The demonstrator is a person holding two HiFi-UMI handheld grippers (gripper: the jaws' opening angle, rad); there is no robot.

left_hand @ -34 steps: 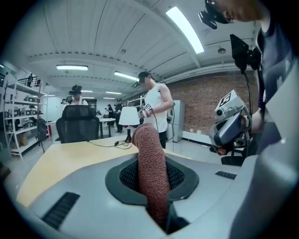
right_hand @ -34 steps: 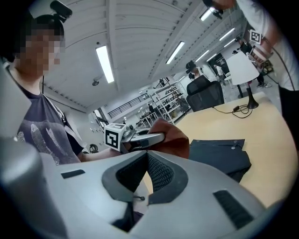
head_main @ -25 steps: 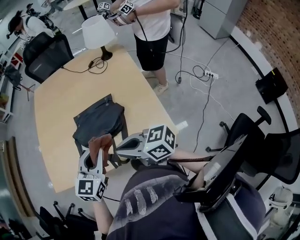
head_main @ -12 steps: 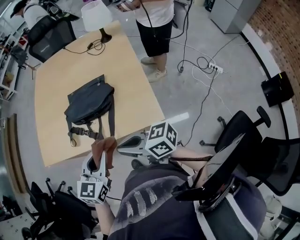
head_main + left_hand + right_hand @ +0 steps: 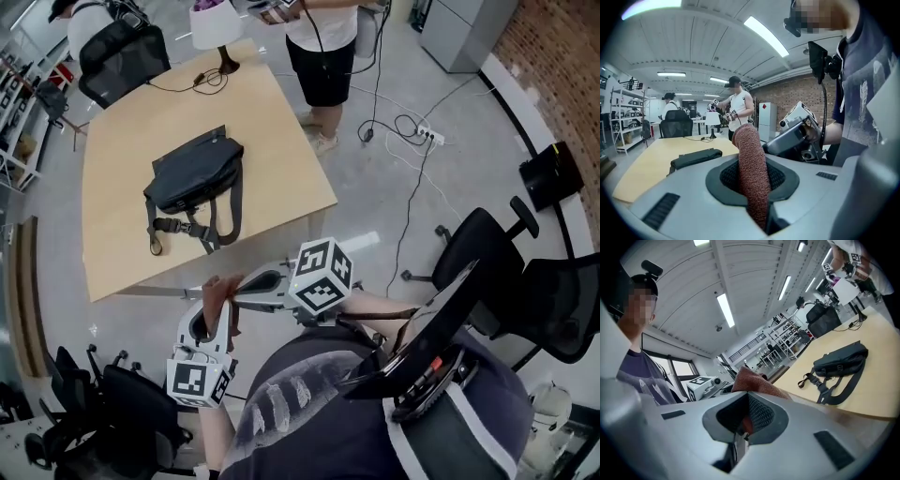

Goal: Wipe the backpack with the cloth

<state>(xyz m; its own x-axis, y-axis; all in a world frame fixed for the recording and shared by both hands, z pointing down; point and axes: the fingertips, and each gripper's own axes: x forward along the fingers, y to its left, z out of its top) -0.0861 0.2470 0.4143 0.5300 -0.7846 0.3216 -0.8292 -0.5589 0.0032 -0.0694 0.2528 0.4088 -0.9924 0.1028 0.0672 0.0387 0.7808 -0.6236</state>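
The dark backpack (image 5: 195,173) lies flat on the wooden table (image 5: 272,141), straps trailing toward me. It also shows in the left gripper view (image 5: 696,158) and in the right gripper view (image 5: 841,362). My left gripper (image 5: 208,319) is shut on a reddish-brown cloth (image 5: 221,295), which stands up out of its jaws (image 5: 750,168). My right gripper (image 5: 246,283) points left, its tip close beside the cloth, jaws shut (image 5: 743,427). Both grippers hang over the floor, short of the table's near edge and well apart from the backpack.
A white lamp (image 5: 214,23) stands at the table's far edge, and a person (image 5: 323,47) is beside it. Black office chairs stand at the far left (image 5: 117,61), right (image 5: 487,262) and lower left (image 5: 103,412). Cables (image 5: 412,131) lie on the floor.
The table and backpack have drawn away from me. The grippers were over the backpack's near straps and are now off the table. The cloth stays in the left gripper.
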